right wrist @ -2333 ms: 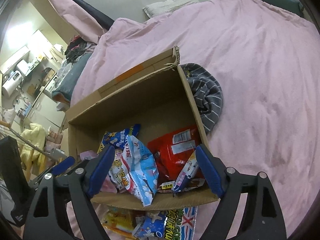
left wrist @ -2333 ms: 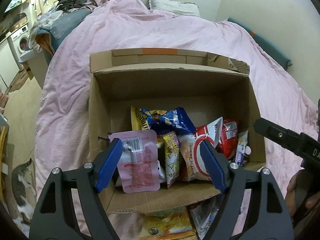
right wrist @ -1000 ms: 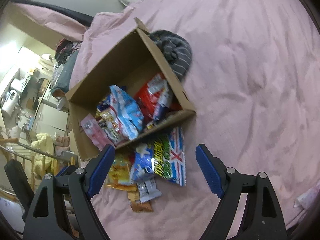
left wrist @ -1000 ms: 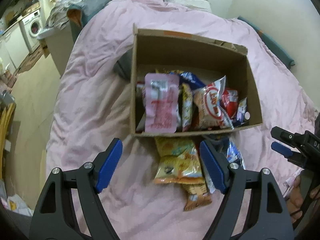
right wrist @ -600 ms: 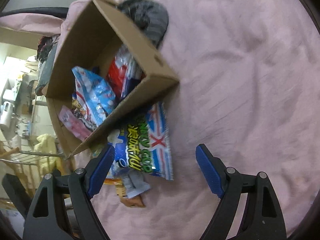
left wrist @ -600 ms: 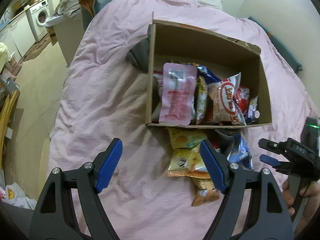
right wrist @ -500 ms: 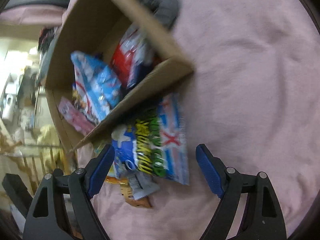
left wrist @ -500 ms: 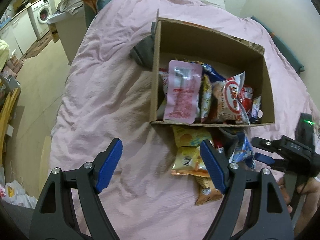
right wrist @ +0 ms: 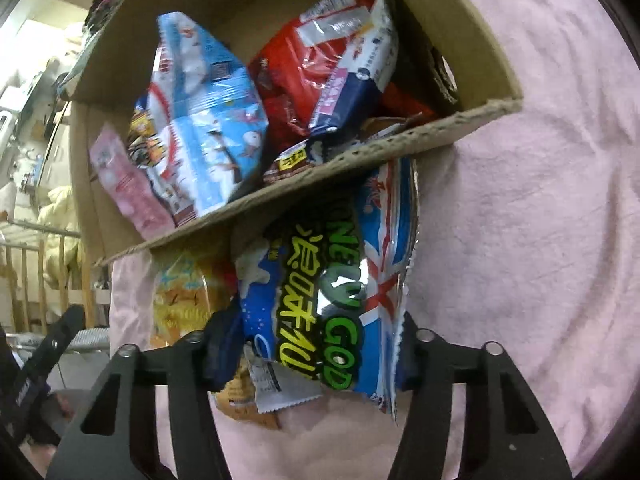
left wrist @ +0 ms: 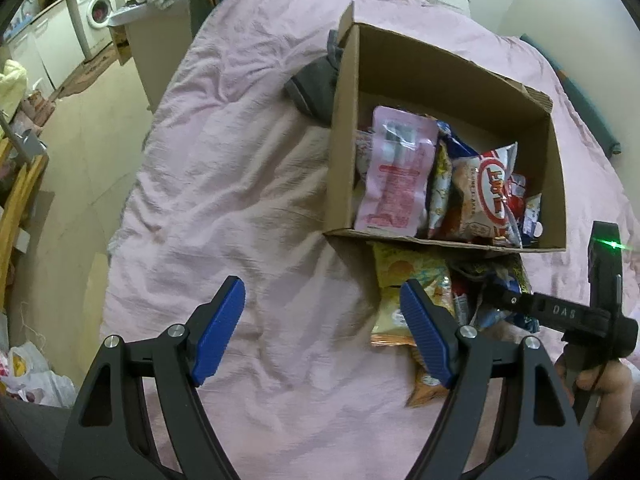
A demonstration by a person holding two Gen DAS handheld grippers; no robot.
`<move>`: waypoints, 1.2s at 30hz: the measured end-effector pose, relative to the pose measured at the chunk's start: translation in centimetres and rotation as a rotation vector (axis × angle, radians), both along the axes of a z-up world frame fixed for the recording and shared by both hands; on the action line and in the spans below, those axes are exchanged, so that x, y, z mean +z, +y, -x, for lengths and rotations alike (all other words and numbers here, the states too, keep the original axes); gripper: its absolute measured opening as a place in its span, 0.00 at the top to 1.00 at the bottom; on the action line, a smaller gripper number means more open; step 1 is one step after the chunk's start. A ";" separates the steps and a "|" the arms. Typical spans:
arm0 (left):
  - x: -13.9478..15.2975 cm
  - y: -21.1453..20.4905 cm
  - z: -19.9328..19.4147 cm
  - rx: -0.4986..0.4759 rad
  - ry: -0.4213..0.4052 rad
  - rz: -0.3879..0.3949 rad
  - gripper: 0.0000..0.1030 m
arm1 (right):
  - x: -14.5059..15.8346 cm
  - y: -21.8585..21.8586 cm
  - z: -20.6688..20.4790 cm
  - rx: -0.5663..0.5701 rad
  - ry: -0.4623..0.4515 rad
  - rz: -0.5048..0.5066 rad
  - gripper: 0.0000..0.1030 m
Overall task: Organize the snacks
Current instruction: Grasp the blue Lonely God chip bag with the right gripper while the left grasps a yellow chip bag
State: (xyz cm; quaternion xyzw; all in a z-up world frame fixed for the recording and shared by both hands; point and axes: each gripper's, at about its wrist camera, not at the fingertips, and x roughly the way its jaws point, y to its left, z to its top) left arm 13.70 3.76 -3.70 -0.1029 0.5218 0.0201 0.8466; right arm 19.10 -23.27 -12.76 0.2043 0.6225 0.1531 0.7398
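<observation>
Item: our right gripper [right wrist: 316, 354], jaws just closing around the blue snack bag [right wrist: 340, 280] lying near the cardboard box [right wrist: 360, 152], for boxing; left gripper [left wrist: 324, 332] open, idle.

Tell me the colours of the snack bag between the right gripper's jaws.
The snack bag is blue with green and yellow lettering and red-white stripes, clearest in the right wrist view.

We can read "DAS" on the right gripper [left wrist: 560, 312] arm, "SHRIMP FLAKES" on the white-and-red bag [left wrist: 486, 196] in the box, and "GOD" in green on the blue snack bag [right wrist: 332, 304]. The other print's too blurry for us.
</observation>
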 end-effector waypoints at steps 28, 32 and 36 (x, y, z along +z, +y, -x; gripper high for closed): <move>-8.0 -7.9 -6.1 -0.151 0.147 0.094 0.47 | 5.4 -6.5 4.6 -0.093 -0.129 -0.054 0.50; -7.4 -8.0 -5.7 -0.168 0.142 0.065 0.63 | 5.5 -5.7 4.5 -0.079 -0.125 -0.056 0.50; -6.3 -7.7 -4.9 -0.173 0.135 0.039 0.66 | 5.7 -4.6 4.6 -0.052 -0.122 -0.061 0.50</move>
